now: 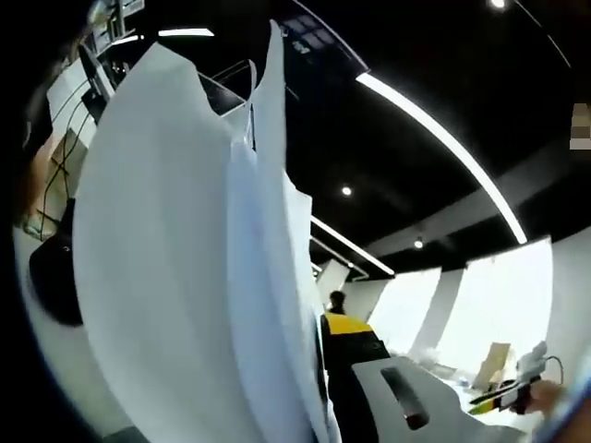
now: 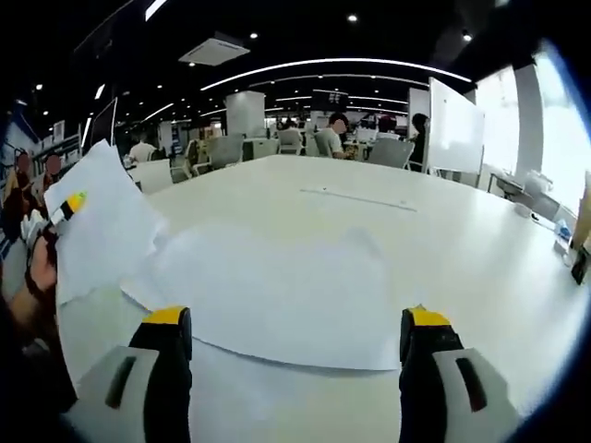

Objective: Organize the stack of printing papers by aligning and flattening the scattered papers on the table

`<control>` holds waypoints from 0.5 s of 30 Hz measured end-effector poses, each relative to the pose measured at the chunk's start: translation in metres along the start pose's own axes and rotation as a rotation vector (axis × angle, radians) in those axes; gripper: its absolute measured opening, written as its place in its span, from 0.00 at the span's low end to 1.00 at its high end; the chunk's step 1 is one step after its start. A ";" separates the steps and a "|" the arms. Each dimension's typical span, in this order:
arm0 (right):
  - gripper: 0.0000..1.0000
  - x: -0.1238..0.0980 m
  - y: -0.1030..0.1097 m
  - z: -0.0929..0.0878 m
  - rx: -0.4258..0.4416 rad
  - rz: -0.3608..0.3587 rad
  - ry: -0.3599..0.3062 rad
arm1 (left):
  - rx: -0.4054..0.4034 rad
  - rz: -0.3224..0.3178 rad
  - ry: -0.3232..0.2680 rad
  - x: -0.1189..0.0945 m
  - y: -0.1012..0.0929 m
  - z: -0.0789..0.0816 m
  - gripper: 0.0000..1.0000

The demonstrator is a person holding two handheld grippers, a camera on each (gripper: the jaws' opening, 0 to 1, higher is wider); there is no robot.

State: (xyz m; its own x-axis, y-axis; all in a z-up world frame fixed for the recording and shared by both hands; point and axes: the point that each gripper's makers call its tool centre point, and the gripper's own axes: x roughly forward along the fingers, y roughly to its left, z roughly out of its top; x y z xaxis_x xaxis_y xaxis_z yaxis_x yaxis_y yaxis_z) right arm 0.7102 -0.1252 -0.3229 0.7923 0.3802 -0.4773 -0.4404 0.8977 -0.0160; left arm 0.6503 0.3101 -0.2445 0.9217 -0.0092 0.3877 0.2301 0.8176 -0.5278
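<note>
Jaws of the right gripper [image 2: 294, 343] stand wide apart in the right gripper view, yellow tips just above the white desk [image 2: 369, 212], nothing between them. Loose white papers [image 2: 277, 295] lie flat on the desk right ahead of the tips, overlapping, edges not lined up. At the left of that view the left gripper [image 2: 65, 210], with a yellow tip, holds a lifted sheaf of paper [image 2: 106, 231] tilted up off the desk; a hand [image 2: 39, 268] sits just below it.

Left gripper view: lifted sheets [image 1: 185, 277] hang close before the camera, several layers fanned, edges uneven, covering the left half. Own jaws are hidden behind the paper here; going by the right gripper view they are clamped on the sheaf. At lower right the other gripper [image 1: 406, 397] comes in, white body with a dark slot.

Background: black ceiling with long light strips [image 2: 332, 65], people seated at far chairs [image 2: 323, 134], a whiteboard [image 2: 452, 125] at right.
</note>
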 end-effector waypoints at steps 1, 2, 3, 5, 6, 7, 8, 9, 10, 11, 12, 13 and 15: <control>0.89 0.000 -0.002 0.000 -0.009 -0.010 0.002 | 0.002 0.000 0.002 0.000 0.000 0.000 0.08; 0.88 0.000 -0.002 -0.001 -0.015 -0.016 0.002 | 0.003 0.000 0.003 0.000 0.000 0.000 0.08; 0.88 0.000 -0.003 -0.002 -0.016 -0.017 0.005 | 0.003 0.000 0.004 0.000 0.000 -0.001 0.08; 0.88 0.001 -0.002 -0.005 0.001 -0.003 0.008 | 0.002 0.001 0.006 0.000 0.000 -0.001 0.08; 0.88 0.001 -0.002 -0.006 0.007 0.002 0.007 | 0.002 0.001 0.006 0.000 0.000 -0.001 0.08; 0.88 0.001 -0.002 -0.007 0.015 0.006 0.007 | 0.001 0.001 0.006 0.000 0.000 -0.001 0.08; 0.88 0.001 -0.002 -0.008 0.022 0.008 0.008 | 0.001 0.001 0.007 0.000 0.000 -0.001 0.08; 0.88 0.002 -0.002 -0.009 0.025 0.007 0.009 | 0.001 0.001 0.007 0.000 0.000 -0.001 0.08; 0.88 0.002 -0.003 -0.010 0.027 0.004 0.010 | 0.001 0.000 0.007 0.000 0.000 -0.001 0.08; 0.88 0.002 -0.004 -0.012 0.025 0.001 0.012 | 0.001 0.000 0.008 0.000 -0.001 -0.001 0.08; 0.88 0.003 -0.006 -0.013 0.025 -0.003 0.016 | 0.000 -0.001 0.008 0.000 -0.001 -0.001 0.08; 0.88 0.003 -0.006 -0.015 0.025 -0.005 0.019 | -0.001 -0.001 0.008 -0.001 -0.001 -0.001 0.09; 0.88 0.003 -0.008 -0.017 0.031 -0.010 0.022 | -0.002 -0.001 0.007 -0.001 -0.001 -0.001 0.09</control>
State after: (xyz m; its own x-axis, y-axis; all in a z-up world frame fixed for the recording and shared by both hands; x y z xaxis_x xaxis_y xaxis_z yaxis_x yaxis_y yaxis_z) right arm 0.7089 -0.1350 -0.3394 0.7871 0.3664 -0.4962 -0.4188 0.9080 0.0060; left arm 0.6497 0.3086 -0.2452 0.9236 -0.0143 0.3830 0.2320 0.8164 -0.5288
